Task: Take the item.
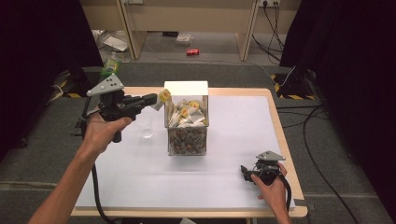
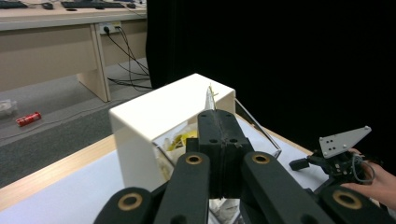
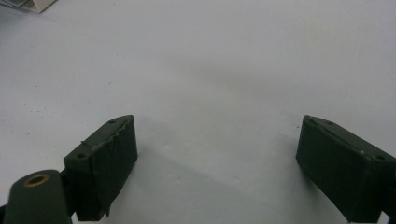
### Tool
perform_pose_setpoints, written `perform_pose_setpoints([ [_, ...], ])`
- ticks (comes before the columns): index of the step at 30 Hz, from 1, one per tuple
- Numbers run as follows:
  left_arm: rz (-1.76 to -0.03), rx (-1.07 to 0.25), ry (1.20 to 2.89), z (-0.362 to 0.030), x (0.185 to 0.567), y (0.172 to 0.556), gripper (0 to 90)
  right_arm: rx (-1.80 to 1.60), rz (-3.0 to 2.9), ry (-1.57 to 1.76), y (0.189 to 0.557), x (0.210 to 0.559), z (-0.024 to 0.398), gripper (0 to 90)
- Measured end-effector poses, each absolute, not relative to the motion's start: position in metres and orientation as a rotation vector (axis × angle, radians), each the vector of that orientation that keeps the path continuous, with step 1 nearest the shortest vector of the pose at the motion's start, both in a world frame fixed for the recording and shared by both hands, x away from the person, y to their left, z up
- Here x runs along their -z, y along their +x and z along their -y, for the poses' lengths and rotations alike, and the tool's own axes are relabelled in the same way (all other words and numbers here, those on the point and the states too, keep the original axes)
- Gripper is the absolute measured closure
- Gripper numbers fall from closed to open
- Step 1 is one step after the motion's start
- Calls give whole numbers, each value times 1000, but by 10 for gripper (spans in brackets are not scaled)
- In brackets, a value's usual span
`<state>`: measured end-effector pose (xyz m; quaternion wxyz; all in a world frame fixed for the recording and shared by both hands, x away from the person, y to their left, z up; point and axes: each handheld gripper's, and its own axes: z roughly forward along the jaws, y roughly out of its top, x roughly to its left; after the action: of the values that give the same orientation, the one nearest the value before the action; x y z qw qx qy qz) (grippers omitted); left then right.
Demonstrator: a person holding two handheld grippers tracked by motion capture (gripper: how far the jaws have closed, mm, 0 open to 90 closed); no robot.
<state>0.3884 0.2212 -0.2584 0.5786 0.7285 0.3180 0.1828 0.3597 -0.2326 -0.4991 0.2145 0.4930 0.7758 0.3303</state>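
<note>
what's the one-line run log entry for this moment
left gripper: shut on tea bag, beside clear box | right gripper: open, on table | glass: untouched

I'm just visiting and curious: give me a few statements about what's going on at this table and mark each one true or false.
1. The left hand-held gripper is shut on a tea bag. True.
2. The clear box holds tea bags in its upper part. True; white and yellow packets lie there, with darker items below.
3. The right hand-held gripper grips a tea bag too. False; its jaws stand wide apart over the bare white table cover with nothing between them.
4. A red can stands on the table beside the box. False; the red can lies on the floor beyond the table.
5. A small clear glass sits left of the box. True.
</note>
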Motion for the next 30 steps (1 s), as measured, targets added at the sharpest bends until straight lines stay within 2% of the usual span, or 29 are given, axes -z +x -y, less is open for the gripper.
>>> perform_pose_setpoints([
  [12,-821,-455,1660,-255,266,393,895,-916,-2152,1367,360,499,233,130],
  [30,-935,-572,1660,-275,302,418,895,-917,-2151,1368,360,499,233,130],
])
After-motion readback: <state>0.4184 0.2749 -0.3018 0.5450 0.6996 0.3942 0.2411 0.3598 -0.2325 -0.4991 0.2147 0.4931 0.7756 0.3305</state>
